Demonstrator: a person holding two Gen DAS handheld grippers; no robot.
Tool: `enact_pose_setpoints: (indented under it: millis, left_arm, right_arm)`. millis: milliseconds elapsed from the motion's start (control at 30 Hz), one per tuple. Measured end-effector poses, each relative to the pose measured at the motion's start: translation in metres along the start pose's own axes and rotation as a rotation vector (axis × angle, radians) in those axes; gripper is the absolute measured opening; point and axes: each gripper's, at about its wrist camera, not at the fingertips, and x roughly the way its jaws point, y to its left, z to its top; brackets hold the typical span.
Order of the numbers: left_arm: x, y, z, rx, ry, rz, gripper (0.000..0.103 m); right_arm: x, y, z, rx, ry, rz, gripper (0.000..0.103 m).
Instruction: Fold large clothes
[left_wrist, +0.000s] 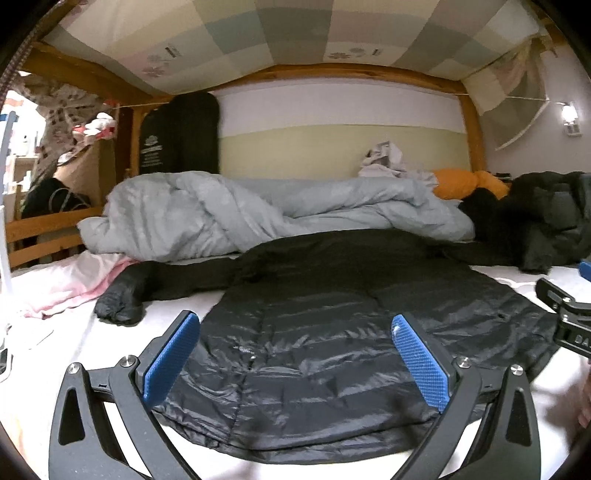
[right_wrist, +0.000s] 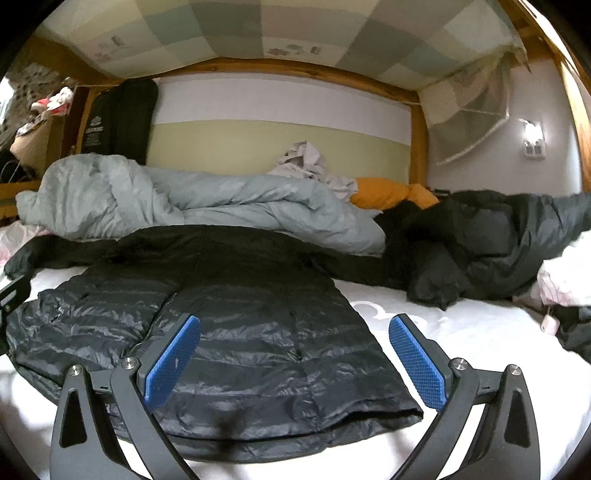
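Both grippers, left (left_wrist: 295, 354) and right (right_wrist: 295, 354), spread, empty; black puffer coat (left_wrist: 314, 350) runs lengthwise toward twelve o'clock, hem nearest.

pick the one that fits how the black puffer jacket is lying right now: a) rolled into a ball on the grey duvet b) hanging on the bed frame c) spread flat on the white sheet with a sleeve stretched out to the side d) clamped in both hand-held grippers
c: the black puffer jacket lies spread flat on the white sheet, one sleeve stretched sideways, and the left hand-held gripper and right hand-held gripper are both open above it.
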Motion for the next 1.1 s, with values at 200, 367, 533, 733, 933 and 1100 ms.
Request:
enact_pose_setpoints:
  millis: [200, 367, 533, 733, 933, 1100]
  left_arm:
    - [-0.016, 0.003, 0.022, -0.017, -0.014, -0.054, 0.103]
    - [-0.028, 0.014, 0.037, -0.051, -0.010, -0.063, 0.103]
    - [-0.033, 0.031, 0.044, -0.116, 0.014, -0.063, 0.103]
    - [-0.033, 0.040, 0.047, -0.080, 0.029, -0.020, 0.101]
    - [-0.029, 0.037, 0.044, -0.039, 0.063, -0.013, 0.096]
    - [-0.006, 0.020, 0.032, 0.099, 0.234, -0.090, 0.096]
  right_arm:
    - [-0.015, -0.003, 0.014, -0.017, 0.017, 0.007, 0.103]
    - [-0.028, -0.002, 0.023, -0.032, 0.035, 0.032, 0.103]
    - [-0.033, -0.002, 0.026, -0.035, 0.051, 0.050, 0.103]
    - [-0.035, -0.005, 0.028, -0.042, 0.072, 0.074, 0.103]
    - [-0.031, 0.000, 0.026, -0.067, 0.139, 0.155, 0.103]
    - [-0.021, 0.015, 0.019, -0.188, 0.230, 0.210, 0.103]
